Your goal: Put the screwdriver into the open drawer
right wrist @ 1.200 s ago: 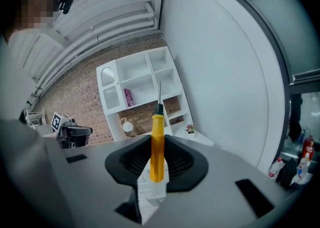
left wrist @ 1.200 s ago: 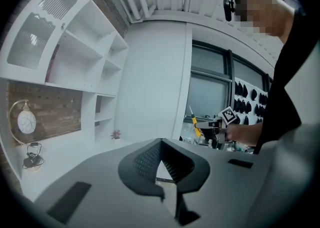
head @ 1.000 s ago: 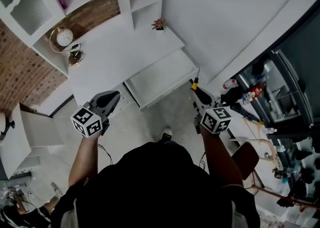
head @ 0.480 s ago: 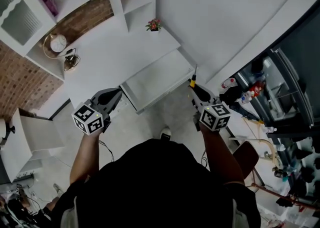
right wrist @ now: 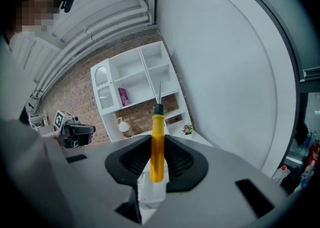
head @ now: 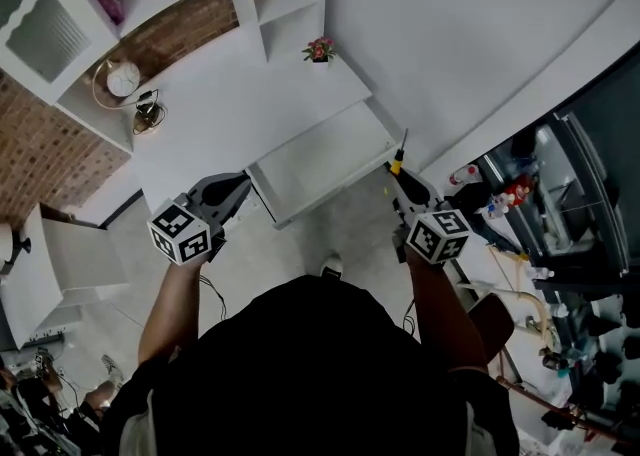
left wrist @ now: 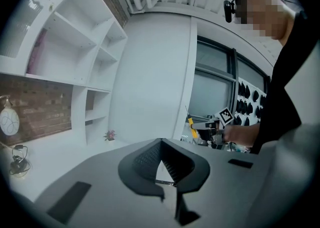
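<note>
Two grippers hang over the floor in the head view, the right gripper [head: 400,174] carrying the screwdriver [head: 398,155] just off the right corner of the open drawer [head: 320,159] and the left gripper [head: 236,190] by its left corner. The carry is in hand, and the next move, I judge, is to bring the tool over the drawer, lower it and let go. The left gripper view adds that its jaws are drawn together on nothing. The right gripper view shows its jaws clamped on the yellow handle, shaft aimed at the shelves [right wrist: 135,84].
</note>
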{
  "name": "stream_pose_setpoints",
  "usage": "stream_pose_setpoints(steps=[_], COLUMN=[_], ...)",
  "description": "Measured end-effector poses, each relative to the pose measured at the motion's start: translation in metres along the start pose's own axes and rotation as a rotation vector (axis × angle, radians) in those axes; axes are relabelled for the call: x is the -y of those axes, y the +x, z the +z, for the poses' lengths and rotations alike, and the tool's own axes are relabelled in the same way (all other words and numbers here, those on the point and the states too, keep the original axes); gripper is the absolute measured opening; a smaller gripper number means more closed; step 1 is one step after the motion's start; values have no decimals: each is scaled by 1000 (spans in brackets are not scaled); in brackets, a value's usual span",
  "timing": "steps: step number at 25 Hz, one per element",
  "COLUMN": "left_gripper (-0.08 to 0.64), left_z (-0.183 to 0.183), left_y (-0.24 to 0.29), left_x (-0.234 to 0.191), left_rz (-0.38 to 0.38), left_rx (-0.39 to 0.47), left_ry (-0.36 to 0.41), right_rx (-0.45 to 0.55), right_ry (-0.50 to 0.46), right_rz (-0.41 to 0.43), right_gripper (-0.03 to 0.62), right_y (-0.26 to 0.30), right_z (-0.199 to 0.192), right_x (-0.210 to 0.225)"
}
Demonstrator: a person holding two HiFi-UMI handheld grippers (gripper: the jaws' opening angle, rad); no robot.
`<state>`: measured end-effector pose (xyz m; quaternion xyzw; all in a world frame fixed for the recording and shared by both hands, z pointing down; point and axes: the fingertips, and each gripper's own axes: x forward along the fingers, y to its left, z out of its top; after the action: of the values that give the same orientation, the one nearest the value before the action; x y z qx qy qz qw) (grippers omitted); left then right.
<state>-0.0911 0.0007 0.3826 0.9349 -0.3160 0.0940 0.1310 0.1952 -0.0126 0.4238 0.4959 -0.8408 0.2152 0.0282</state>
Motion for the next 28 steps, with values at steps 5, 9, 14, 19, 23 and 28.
stream_pose_setpoints(steps=[5, 9, 14, 19, 23, 28], left_gripper=[17, 17, 17, 17, 17, 17], left_z=[-1, 3, 3, 4, 6, 6], left_y=[9, 15, 18, 26, 36, 45], left_x=[-4, 0, -3, -3, 0, 2], left_rz=[-3, -8, 3, 14, 14, 25], left_rx=[1, 5, 1, -1, -2, -8], left_ry=[-15, -7, -12, -14, -12, -13], right_rx=[-12, -18, -15, -18, -19, -22], right_ry=[1, 5, 3, 4, 3, 1], right_rz=[-15, -14, -20, -21, -20, -9], right_gripper=[87, 87, 87, 87, 87, 87], right_y=[6, 7, 9, 7, 5, 5], right_z=[-1, -1, 3, 4, 5, 7], right_x=[9, 14, 20, 30, 39, 50])
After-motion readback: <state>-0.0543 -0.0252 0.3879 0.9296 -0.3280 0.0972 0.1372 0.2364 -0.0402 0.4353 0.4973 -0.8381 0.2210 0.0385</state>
